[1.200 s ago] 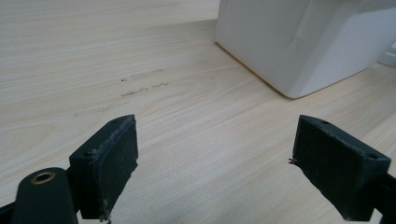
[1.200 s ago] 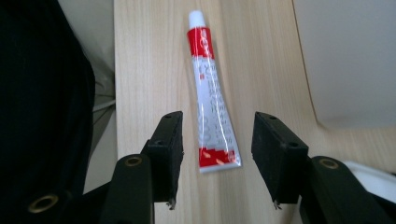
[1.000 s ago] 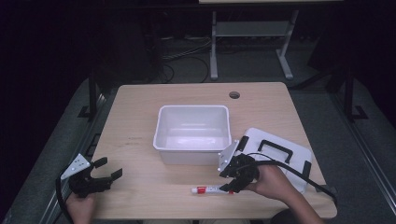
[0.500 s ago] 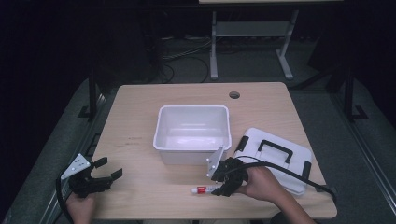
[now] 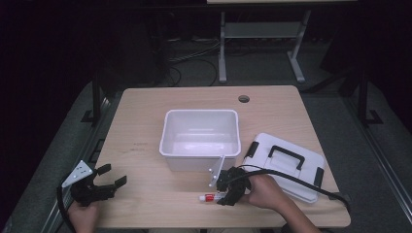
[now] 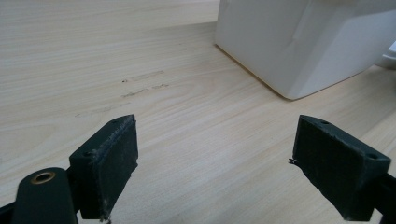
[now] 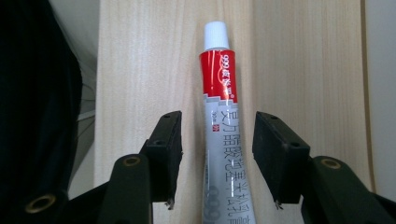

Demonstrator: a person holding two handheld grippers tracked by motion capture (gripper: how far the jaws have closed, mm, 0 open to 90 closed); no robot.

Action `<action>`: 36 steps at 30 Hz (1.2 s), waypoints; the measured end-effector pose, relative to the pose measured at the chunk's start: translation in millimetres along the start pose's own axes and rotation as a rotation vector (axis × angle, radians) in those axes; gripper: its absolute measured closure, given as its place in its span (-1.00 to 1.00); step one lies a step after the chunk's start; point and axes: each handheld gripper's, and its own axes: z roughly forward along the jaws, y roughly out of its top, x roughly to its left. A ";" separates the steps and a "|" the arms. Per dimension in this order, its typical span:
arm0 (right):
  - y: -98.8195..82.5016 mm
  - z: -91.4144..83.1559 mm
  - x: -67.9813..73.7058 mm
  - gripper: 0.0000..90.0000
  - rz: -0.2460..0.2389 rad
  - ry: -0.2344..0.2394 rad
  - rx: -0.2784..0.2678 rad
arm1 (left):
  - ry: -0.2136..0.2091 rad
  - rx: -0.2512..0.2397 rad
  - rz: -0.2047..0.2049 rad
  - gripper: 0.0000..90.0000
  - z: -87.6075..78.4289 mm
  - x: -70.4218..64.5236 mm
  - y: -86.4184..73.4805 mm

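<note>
Wood surface (image 5: pixel 145 126) holds a white tub (image 5: pixel 200 138) and its lid (image 5: pixel 286 165). Left claw (image 5: pixel 104 180) rests spread and empty. Right claw (image 7: pixel 217 154) is spread around a small red and white tube (image 7: pixel 223 121) near the front edge, not pinching yet. Next it should squeeze, I think.

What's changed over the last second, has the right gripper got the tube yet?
Not yet. The right gripper moved from beside the lid left and down to the tube, which now lies between its open jaws with gaps on both sides. The tube, the bin and the open left gripper stayed put.
</note>
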 end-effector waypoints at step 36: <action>1.5 15.4 0.1 0.55 -0.049 -0.022 0.030 | -0.002 0.000 -0.010 -0.70 -0.1 1.4 -0.4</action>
